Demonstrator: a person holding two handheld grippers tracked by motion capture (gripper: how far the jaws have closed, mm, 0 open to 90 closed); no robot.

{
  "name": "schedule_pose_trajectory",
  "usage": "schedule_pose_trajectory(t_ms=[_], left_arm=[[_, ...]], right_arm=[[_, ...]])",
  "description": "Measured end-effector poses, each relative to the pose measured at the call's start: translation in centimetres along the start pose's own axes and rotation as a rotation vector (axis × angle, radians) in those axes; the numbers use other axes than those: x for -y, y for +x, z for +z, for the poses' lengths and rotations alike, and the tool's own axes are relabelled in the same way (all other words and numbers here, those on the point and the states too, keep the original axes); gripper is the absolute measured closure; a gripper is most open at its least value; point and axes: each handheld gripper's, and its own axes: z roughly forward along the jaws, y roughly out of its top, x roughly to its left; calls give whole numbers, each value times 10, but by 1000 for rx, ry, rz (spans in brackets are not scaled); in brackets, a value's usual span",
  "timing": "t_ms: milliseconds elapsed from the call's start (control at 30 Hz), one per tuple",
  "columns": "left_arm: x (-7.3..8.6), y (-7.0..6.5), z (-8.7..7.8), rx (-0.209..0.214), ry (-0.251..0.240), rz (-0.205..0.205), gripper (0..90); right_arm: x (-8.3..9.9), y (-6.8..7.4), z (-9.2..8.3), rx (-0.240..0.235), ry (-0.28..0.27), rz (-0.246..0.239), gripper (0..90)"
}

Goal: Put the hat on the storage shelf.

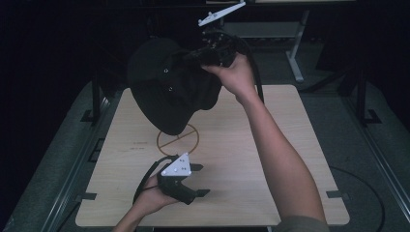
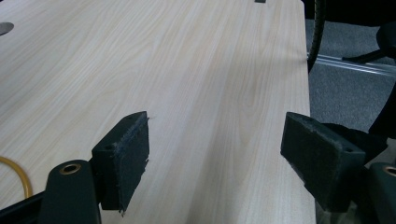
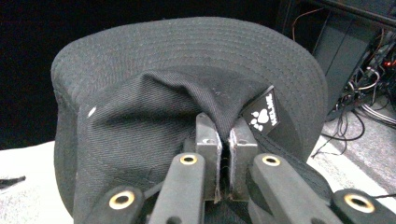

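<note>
Black cap [image 1: 167, 89] is hanging above the tabletop's [image 1: 251, 159] far-left corner, pinched by its fabric in the right gripper [image 1: 205, 57], brim pointing down toward the near edge, where the left gripper [image 1: 199, 180] is waiting below, jaws spread, empty.
</note>
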Motion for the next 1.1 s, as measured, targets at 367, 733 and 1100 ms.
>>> schedule_pose_trajectory(t_ms=[367,733,1100], left_arm=[[0,0,0,-1,-18,-6,232],[0,1,0,5,-9,7,230],[-1,-5,5,19,0,15,229]], right_arm=[[-12,5,35,-27,53,-2,855],[-19,4,65,-35,96,-25,846],[-19,13,98,-48,158,-45,839]])
